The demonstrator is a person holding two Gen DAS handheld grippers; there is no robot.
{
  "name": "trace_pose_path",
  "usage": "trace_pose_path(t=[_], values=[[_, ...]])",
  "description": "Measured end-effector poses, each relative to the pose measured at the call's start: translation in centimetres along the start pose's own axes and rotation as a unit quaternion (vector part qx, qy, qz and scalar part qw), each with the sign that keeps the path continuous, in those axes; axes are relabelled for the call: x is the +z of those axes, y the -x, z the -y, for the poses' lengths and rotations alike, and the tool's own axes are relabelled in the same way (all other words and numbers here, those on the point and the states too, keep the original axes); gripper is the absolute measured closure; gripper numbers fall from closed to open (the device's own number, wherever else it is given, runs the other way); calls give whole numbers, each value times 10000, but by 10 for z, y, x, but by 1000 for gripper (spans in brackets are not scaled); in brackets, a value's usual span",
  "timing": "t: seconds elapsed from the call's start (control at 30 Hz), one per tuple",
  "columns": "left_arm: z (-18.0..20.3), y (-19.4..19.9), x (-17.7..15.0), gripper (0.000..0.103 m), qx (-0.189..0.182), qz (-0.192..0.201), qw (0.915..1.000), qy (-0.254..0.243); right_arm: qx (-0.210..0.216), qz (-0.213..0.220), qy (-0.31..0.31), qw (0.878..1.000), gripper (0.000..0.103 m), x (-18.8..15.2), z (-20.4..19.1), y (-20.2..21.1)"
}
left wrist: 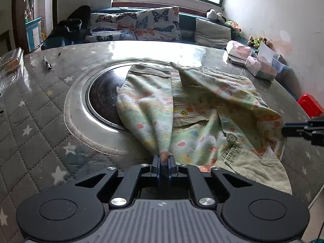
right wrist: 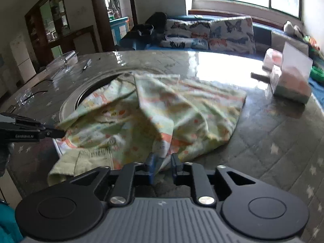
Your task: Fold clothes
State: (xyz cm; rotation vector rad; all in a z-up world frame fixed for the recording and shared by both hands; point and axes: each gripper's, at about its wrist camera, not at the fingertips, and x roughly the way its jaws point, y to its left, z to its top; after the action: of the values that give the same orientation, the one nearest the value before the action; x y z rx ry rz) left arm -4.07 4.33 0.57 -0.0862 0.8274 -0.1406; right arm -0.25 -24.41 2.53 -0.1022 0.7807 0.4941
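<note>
Jacket (left wrist: 198, 109) hem hidden between closed jaws.

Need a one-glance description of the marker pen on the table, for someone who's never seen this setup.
Start at the round table with the grey quilted star-print cover, and find the dark glass disc sunk in its middle. Look to the far left of that disc, near a clear plastic box. The marker pen lies there alone: a small slim black-and-white stick, the only pen-shaped thing.
</note>
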Motion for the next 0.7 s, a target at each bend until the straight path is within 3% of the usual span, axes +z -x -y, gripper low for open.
trace_pose_path(t=[0.07,0.13,0.3,0.7], values=[[0,2,0,90,6,36,10000,-19,21,56,105,9999,69,8,-5,0],[0,3,0,75,24,94,9999,-49,88,124,252,9996,60,20,-12,-5],[-3,8,2,55,60,229,9997,-55,156,240,606,9978,59,54,-30,-37],[-23,4,9,48,155,258,9993,216,2,-9,1015,9948,49,120,-44,-150]])
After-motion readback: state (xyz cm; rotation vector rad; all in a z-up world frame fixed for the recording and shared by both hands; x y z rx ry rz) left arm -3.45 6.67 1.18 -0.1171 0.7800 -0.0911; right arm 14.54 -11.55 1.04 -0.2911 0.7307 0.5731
